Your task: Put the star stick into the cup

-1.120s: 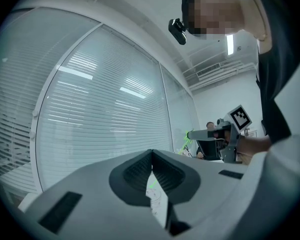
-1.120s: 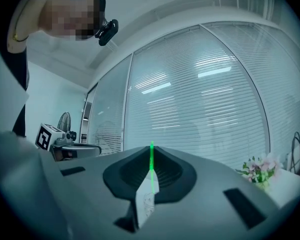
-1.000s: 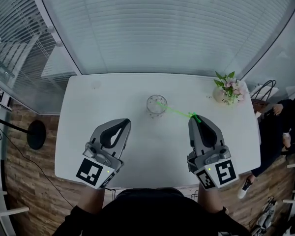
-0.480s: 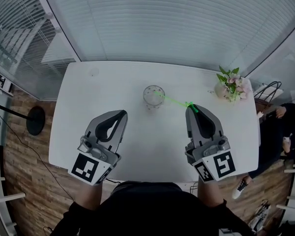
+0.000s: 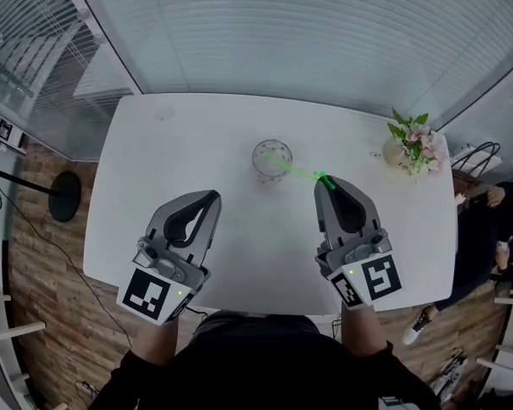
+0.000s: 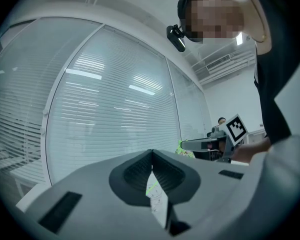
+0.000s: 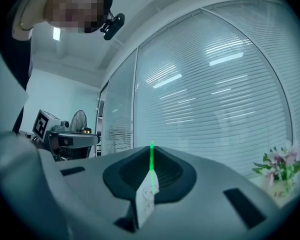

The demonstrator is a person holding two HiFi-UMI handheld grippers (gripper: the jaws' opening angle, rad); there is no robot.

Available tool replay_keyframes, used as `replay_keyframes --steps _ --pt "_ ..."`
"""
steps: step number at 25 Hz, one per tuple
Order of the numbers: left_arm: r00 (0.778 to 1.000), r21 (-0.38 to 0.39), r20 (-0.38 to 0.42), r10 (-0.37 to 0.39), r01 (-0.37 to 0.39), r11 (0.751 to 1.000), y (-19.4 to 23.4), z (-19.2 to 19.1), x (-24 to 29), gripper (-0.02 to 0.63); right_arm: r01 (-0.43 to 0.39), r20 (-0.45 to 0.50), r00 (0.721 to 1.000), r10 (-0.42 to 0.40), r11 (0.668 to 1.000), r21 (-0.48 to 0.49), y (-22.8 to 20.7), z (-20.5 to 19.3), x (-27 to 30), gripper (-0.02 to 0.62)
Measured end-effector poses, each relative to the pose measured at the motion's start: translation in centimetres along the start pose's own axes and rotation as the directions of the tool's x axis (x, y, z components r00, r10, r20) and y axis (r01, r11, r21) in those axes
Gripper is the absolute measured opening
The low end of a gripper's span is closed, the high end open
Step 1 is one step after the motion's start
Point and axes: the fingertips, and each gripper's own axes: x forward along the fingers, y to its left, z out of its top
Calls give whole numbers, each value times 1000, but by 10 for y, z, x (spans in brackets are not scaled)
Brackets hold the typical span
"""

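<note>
Head view, looking steeply down: a white table (image 5: 128, 229) stands before a wall of window blinds, with a clear glass cup (image 5: 259, 167) near its middle and a small pot of flowers (image 5: 415, 142) at its far right corner. The left gripper (image 5: 212, 196) hovers over the table's near side, well apart from the cup, with its jaws together. The right gripper (image 5: 322, 180) points toward the cup and pinches one end of the thin green star stick (image 5: 301, 173). The stick slants from the jaw tips to the cup's mouth, and its far end appears to lie over or just inside the rim; how deep it reaches cannot be told. Left gripper view: the left gripper (image 6: 151, 155) has its jaws pressed together on nothing, and a sliver of the cup (image 6: 159, 202) shows below them. Off to the right, the right gripper (image 6: 202, 144) is level, with a green blob at its tip. Right gripper view: the right gripper (image 7: 151, 150) is clamped on the star stick (image 7: 151, 160), which runs straight ahead toward the cup (image 7: 145, 201). Judged from this, the stick is picked up and brought to the cup. Dropping it in and letting go are not yet done.
</note>
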Motion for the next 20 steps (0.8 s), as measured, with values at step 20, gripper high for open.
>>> replay_keyframes --steps 20 --pt "999 -22 -35 24 -25 999 4 -19 -8 14 -52 -58 997 50 998 -24 2 -54 35 20"
